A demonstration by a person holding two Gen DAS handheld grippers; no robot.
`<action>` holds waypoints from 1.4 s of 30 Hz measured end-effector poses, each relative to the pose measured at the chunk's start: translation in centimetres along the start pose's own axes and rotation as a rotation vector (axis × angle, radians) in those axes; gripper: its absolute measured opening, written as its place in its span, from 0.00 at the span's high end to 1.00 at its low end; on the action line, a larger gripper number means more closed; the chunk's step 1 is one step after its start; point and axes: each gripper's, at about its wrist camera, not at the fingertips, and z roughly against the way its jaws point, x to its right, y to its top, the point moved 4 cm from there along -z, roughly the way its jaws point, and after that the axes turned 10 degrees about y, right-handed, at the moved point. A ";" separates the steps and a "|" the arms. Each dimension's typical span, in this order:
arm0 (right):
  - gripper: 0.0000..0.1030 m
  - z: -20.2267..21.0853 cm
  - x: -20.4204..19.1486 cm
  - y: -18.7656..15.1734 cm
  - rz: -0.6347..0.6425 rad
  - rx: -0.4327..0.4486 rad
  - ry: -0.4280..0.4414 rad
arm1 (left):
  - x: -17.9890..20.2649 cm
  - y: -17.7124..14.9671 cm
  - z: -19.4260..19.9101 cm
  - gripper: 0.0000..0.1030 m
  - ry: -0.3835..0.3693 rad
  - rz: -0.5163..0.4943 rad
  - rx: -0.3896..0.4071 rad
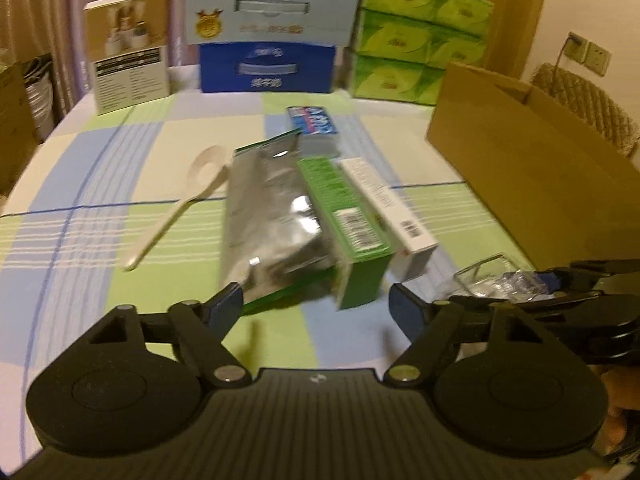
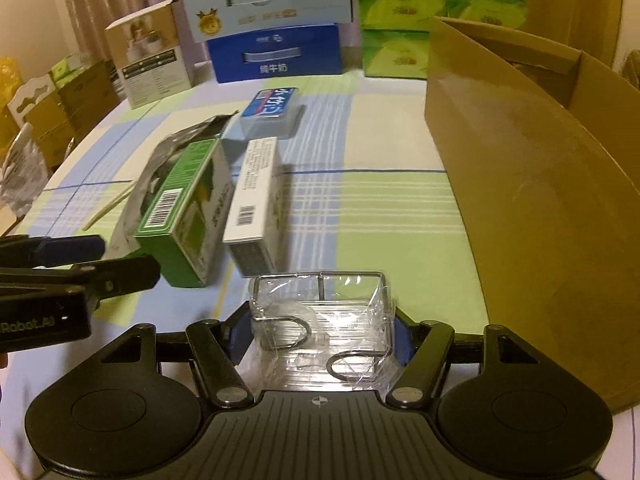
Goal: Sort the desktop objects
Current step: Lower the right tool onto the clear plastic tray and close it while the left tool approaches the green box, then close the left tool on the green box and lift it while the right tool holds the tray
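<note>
My right gripper point(image 2: 320, 334) is shut on a clear plastic-wrapped pack of metal hooks point(image 2: 320, 320), held just above the table; the pack also shows in the left wrist view point(image 1: 492, 280). My left gripper point(image 1: 318, 304) is open and empty, just short of a silver foil pouch point(image 1: 272, 208) and a green box point(image 1: 344, 216). A white box point(image 1: 386, 204) lies beside the green box. A blue pack point(image 1: 314, 120) lies behind them. A white plastic spoon point(image 1: 180, 204) lies left of the pouch. The left gripper shows at the left edge of the right wrist view point(image 2: 100, 258).
An open cardboard box point(image 2: 532, 184) stands at the right on the checked tablecloth point(image 2: 380, 208). At the back stand a gold-and-white box point(image 1: 128, 52), blue milk cartons point(image 1: 268, 36) and green tissue packs point(image 1: 416, 36). More boxes point(image 2: 60, 108) sit off the table's left.
</note>
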 end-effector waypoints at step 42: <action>0.38 0.0 0.9 0.0 -0.083 0.013 0.007 | 4.2 2.0 -3.4 0.64 0.004 -0.005 0.019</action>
